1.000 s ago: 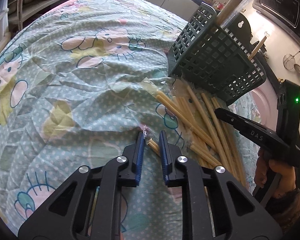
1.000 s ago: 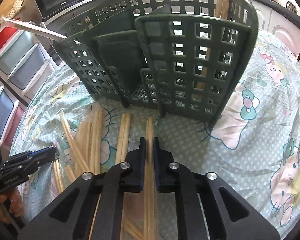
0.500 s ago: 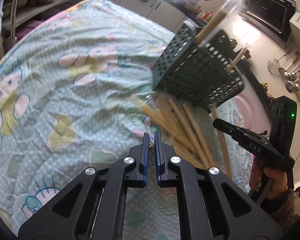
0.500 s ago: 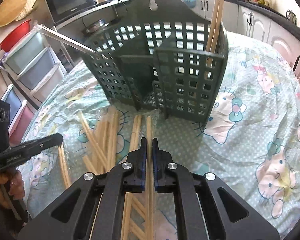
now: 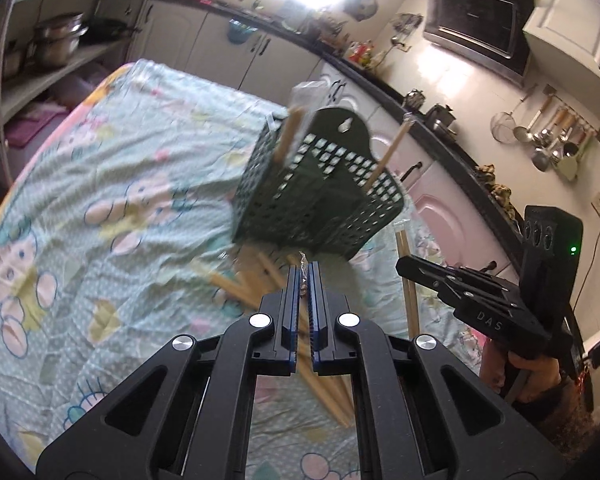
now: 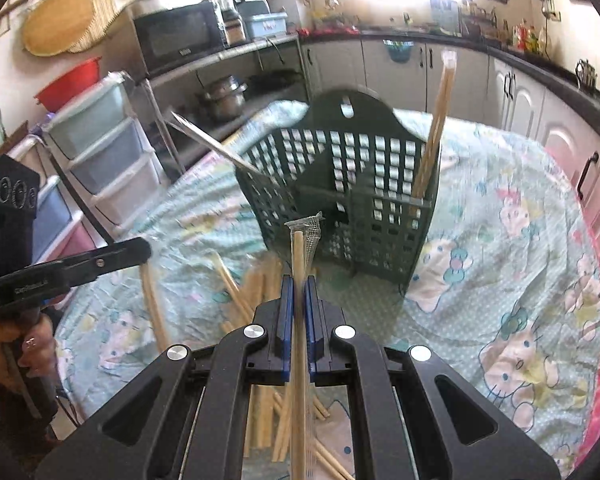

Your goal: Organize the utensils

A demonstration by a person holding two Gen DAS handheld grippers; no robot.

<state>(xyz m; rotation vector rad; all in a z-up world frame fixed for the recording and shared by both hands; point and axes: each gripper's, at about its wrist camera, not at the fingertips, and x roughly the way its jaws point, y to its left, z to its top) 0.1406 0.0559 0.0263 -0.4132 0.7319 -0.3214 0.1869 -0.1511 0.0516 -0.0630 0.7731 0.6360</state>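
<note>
- Cartoon-print tablecloth (image 6: 500, 240) is covering the table, filling most of both views.
- Green perforated basket (image 6: 352, 200) is standing at 12 o'clock of both grippers, wrapped chopsticks poking out of it.
- Loose chopsticks pile (image 6: 240, 292) is lying on the cloth just in front of the basket.
- Right gripper (image 6: 299, 284) is clamping a wrapped chopstick pair (image 6: 298, 256), tip pointing to 12 o'clock at the basket.
- Left gripper (image 5: 304, 276) is pinching a clear wrapper end (image 5: 302, 270), fingers almost together.
</note>
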